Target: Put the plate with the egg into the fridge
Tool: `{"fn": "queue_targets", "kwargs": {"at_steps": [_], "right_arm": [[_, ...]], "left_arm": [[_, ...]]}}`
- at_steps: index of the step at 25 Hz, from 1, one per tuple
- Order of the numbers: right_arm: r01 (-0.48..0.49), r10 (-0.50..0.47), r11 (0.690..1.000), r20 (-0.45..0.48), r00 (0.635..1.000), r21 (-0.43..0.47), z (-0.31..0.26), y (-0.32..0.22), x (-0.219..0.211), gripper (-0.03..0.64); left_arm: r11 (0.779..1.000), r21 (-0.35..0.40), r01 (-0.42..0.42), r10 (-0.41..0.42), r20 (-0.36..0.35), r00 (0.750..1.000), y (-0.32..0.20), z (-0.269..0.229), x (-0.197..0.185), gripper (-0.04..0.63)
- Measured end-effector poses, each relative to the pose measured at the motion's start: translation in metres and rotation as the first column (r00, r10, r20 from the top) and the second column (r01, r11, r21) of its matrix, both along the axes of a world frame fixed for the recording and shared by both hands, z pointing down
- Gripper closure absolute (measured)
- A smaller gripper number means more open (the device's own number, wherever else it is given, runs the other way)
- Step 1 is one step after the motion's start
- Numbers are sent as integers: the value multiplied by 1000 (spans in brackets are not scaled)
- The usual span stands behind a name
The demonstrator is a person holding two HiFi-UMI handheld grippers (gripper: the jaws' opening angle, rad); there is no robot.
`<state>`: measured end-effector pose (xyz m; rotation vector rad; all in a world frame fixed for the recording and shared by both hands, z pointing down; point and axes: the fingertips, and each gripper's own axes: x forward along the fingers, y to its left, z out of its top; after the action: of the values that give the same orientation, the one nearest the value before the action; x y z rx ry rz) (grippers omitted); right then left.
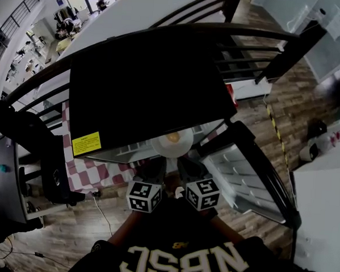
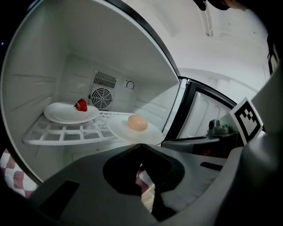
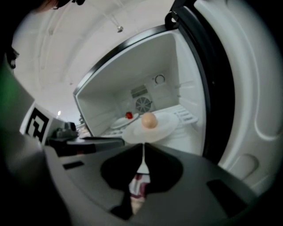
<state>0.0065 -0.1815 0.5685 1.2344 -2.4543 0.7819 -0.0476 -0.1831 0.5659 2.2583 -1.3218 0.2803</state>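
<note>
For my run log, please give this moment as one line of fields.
stage: plate at open fridge mouth; left gripper: shut on plate rim; right gripper: shut on plate rim; egg: on plate; shelf: strawberry plate

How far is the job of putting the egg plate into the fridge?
Done: the fridge is open. In hand: left gripper and right gripper are shut on the near rim of the plate, egg on it, at the shelf front. Left: set it down, let go.

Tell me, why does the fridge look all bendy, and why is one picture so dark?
Head view: the black top of the fridge fills the middle, darkening it. Left gripper view: the wide lens curves the fridge walls; the egg is sharp. Right gripper view: softer, with dark corners.
</note>
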Motion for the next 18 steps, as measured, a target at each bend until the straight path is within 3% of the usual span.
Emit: {"fn": "queue_targets", "kwargs": {"at_steps": [11,18], "right_arm": [[-5,5,1000,17,1000,-4,-2,-23,-2,586],[-7,7,1000,22,1000,-5,-2,-42,-6,586]], "left_arm": [[1000,5,-10,10,15,1000,-22,-2,1,574],[1000,-15,-7,7,-12,1000,-40,-1,-1,574]]}}
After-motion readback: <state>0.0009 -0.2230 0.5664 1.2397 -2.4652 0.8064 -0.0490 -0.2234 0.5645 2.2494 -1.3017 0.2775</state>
